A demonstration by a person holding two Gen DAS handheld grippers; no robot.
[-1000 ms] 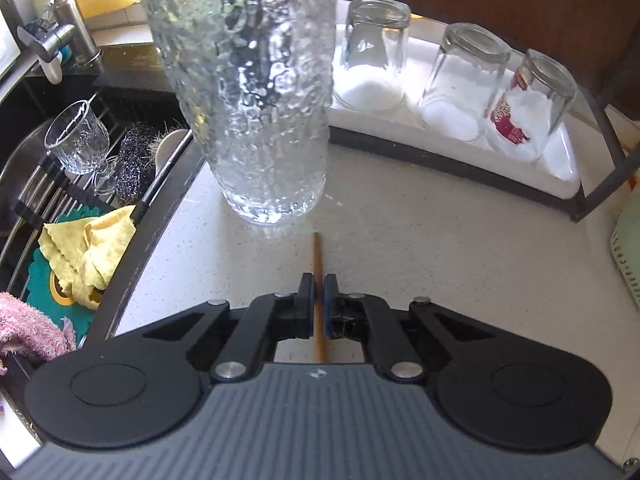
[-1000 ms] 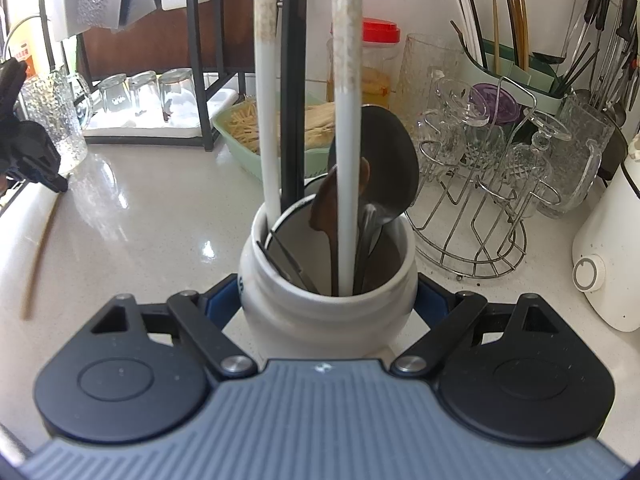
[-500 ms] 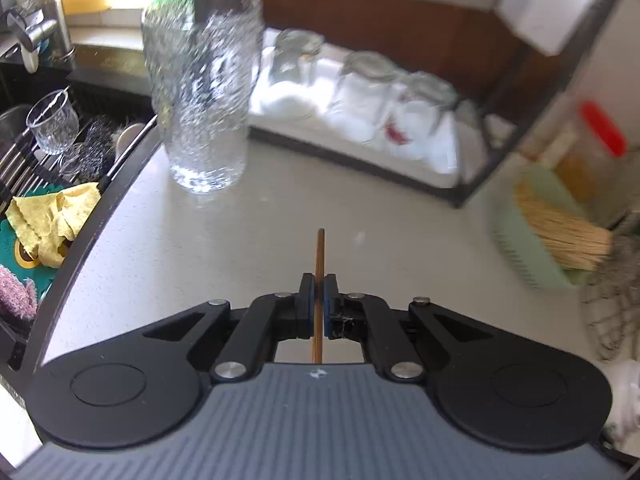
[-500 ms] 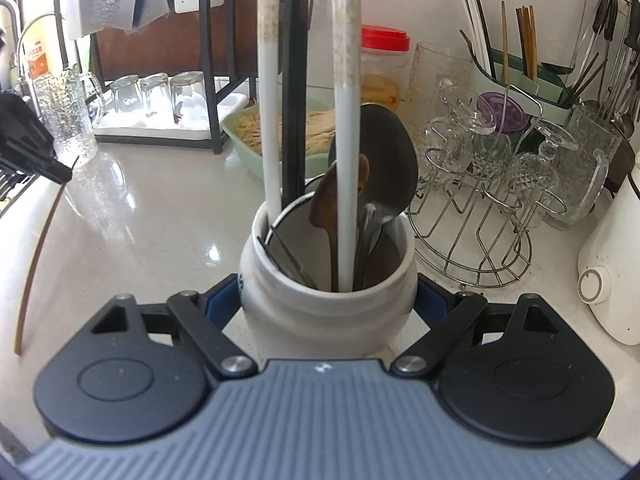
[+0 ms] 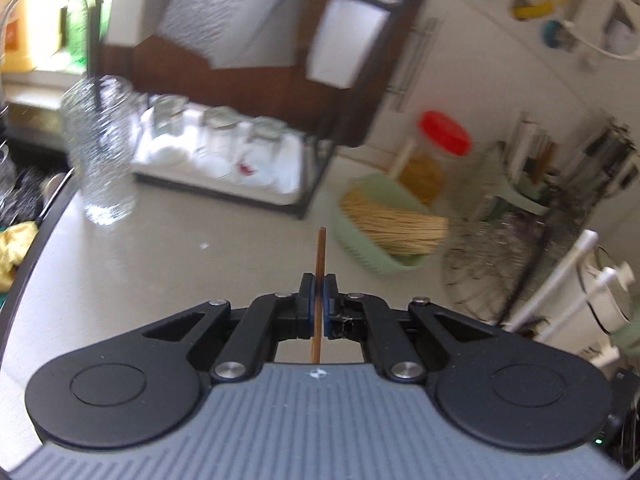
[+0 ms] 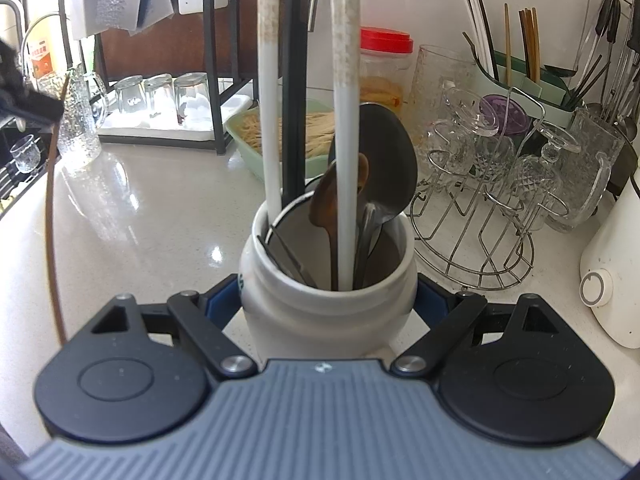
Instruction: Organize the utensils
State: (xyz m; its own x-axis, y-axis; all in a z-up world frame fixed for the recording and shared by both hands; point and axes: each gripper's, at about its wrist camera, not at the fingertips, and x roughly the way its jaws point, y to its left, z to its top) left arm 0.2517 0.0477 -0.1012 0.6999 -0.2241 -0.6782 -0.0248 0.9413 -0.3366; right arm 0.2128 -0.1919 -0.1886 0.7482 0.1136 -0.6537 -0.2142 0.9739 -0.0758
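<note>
While tilted downward, left gripper (shut) pinches chopstick.

Glass rack motion-blurred; white handles cropped.

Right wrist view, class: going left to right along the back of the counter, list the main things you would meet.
Textured glass pitcher → tray of upturned glasses → green basket of sticks → red-lidded jar → wire rack of glasses → white appliance.
</note>
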